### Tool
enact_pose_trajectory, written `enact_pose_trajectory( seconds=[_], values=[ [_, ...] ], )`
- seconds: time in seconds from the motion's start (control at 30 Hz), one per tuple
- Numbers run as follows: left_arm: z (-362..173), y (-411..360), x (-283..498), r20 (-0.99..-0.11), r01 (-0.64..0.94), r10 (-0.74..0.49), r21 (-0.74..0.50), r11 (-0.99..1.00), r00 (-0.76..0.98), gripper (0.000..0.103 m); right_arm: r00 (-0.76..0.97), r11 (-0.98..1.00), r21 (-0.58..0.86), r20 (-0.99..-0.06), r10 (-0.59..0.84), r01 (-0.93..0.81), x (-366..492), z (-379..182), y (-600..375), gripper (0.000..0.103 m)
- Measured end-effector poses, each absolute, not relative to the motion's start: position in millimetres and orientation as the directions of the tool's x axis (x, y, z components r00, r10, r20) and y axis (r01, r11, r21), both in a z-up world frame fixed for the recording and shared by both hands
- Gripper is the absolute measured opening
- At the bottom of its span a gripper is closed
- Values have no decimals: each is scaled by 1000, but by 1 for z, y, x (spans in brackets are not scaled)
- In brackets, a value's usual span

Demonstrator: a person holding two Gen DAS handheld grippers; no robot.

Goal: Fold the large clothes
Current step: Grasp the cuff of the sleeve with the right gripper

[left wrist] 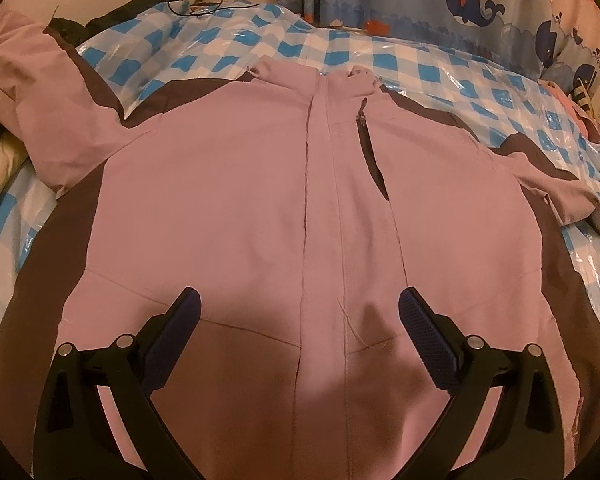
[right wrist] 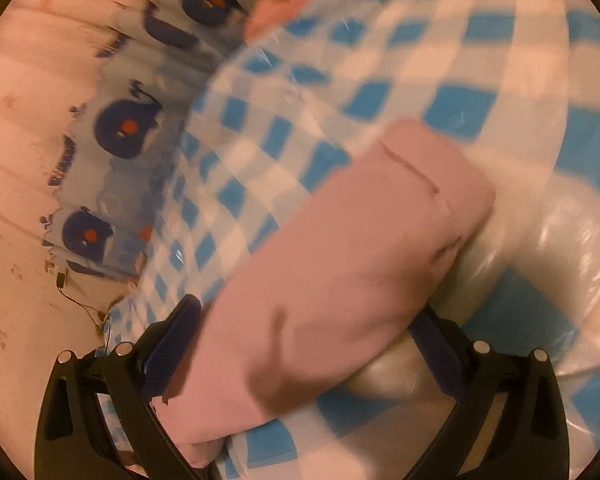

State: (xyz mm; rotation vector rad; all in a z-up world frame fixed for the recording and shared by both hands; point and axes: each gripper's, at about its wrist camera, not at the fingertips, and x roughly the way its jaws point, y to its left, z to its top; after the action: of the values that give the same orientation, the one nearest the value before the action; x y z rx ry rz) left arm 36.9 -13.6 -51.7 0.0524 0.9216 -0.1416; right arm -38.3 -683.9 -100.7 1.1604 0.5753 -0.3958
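Jacket lies flat, face up, on the bed. Left gripper wide, hovering over the hem. Right gripper apparently holds the sleeve; view blurred. Sleeve-fold step; next, bring it across the chest.

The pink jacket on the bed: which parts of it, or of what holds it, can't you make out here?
- Left wrist view: the jacket hem is cut off by the bottom edge, behind the open left hand-held gripper.
- Left wrist view: the far end of the left sleeve runs out of frame.
- Right wrist view: motion blur smears the sleeve, so whether the right hand-held gripper pinches it is unclear.
- Right wrist view: the jacket body is out of frame.
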Motion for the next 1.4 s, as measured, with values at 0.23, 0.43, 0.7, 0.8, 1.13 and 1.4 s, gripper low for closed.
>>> enact_pose_trajectory(
  seconds=[0.23, 0.43, 0.7, 0.8, 1.13, 1.4],
  values=[
    [-55, -16, 37, -799, 147, -94, -8, 989, 594, 95, 806, 382, 740, -592, -21, 554, -36, -104, -696, 29],
    [-57, -19, 36, -799, 152, -89, 3, 988, 595, 95, 906, 583, 710, -408, -116, 395, -55, -28, -681, 21],
    [-58, -22, 35, -797, 156, -79, 20, 988, 599, 95, 892, 419, 798, -445, -74, 433, -65, -93, -699, 54],
    [-58, -23, 35, -798, 157, -78, 21, 987, 597, 95, 898, 289, 857, -439, -22, 426, -65, -131, -706, 77],
    [-59, -25, 34, -798, 159, -81, 19, 987, 598, 95, 887, 401, 806, -460, -35, 434, -55, -99, -702, 18],
    [-52, -20, 32, -794, 156, -116, -27, 987, 597, 95, 929, 499, 797, -366, -49, 340, -39, -25, -681, 16]
  ],
)
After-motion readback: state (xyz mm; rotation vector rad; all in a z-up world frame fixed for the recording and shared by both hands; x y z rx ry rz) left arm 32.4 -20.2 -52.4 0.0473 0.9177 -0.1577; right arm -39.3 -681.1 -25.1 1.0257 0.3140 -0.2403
